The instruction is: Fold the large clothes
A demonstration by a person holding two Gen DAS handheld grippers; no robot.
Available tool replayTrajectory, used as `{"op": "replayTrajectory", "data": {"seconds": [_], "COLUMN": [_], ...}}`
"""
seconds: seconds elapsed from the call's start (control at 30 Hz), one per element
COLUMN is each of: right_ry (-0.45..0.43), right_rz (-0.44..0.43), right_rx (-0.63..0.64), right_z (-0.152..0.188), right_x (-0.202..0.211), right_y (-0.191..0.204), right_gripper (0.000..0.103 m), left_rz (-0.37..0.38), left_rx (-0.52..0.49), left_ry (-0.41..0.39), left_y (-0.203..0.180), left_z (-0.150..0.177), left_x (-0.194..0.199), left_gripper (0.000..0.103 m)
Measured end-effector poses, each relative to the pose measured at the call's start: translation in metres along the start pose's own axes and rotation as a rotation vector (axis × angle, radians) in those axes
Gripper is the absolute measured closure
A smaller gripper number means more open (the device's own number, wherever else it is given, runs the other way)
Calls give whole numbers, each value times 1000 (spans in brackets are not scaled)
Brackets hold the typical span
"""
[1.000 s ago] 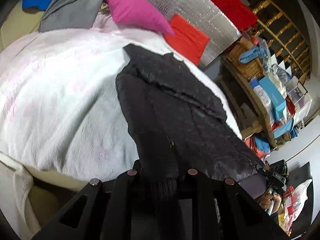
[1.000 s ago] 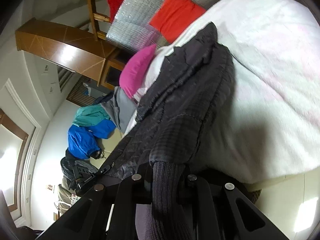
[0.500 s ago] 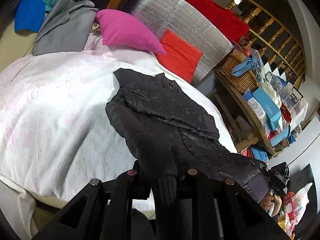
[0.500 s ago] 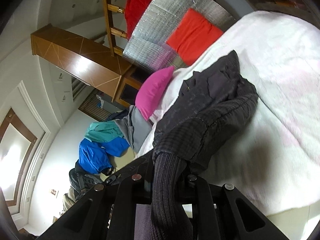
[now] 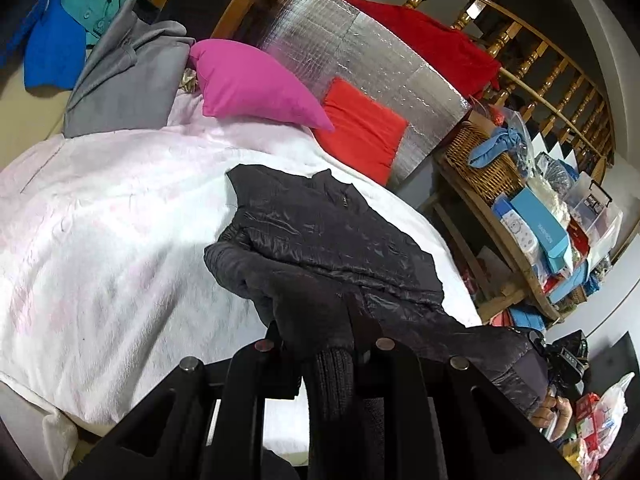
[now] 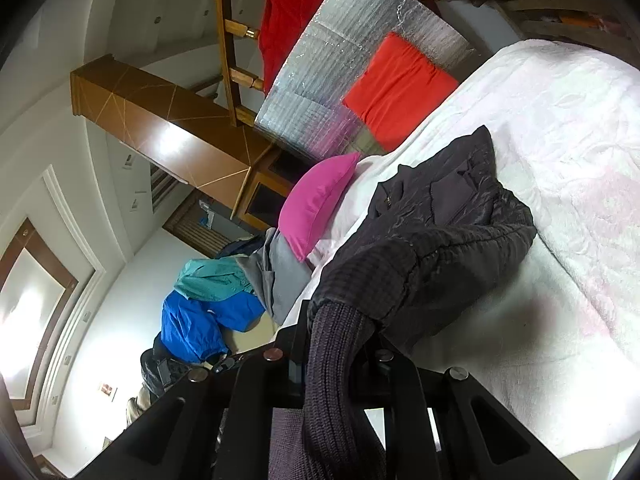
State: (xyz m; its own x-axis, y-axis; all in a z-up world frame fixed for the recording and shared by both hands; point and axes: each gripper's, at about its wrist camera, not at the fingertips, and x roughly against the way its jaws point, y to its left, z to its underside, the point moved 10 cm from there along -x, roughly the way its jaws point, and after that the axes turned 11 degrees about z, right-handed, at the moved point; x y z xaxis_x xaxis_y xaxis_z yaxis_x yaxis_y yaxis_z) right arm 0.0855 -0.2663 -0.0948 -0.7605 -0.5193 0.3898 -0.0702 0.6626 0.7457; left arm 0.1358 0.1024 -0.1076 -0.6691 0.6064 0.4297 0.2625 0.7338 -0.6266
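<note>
A black quilted jacket lies on a white and pink blanket, collar toward the pillows. My left gripper is shut on the jacket's ribbed knit hem and holds that end lifted and bunched over the body. My right gripper is shut on another ribbed hem part of the same jacket, also raised above the blanket. The right gripper and a hand show at the right edge of the left wrist view.
A pink pillow and a red cushion lean on a silver foil panel at the bed's head. Grey, blue and teal clothes lie far left. A cluttered wooden shelf stands right of the bed.
Both grippers have carried the lower end of the jacket up and toward the collar, so the jacket now looks shorter and doubled over. Both grips stayed shut.
</note>
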Motion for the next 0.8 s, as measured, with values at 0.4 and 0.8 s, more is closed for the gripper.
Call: {"op": "replayTrajectory", "data": {"seconds": [0.4,0.8], "right_ry": [-20,-16], "right_rz": [35,63], "right_rx": [-2,17], "right_z": [-12,-12], "right_x": [-8,-12], "right_y": [0,3], "right_gripper": [89,89], "left_rz": [-118,-131], "left_rx": [-58,-57], "left_ry": [2,7], "left_y": [0,4], "left_z": [2,5], "left_x": [-5,-3], "left_gripper": [85,85]}}
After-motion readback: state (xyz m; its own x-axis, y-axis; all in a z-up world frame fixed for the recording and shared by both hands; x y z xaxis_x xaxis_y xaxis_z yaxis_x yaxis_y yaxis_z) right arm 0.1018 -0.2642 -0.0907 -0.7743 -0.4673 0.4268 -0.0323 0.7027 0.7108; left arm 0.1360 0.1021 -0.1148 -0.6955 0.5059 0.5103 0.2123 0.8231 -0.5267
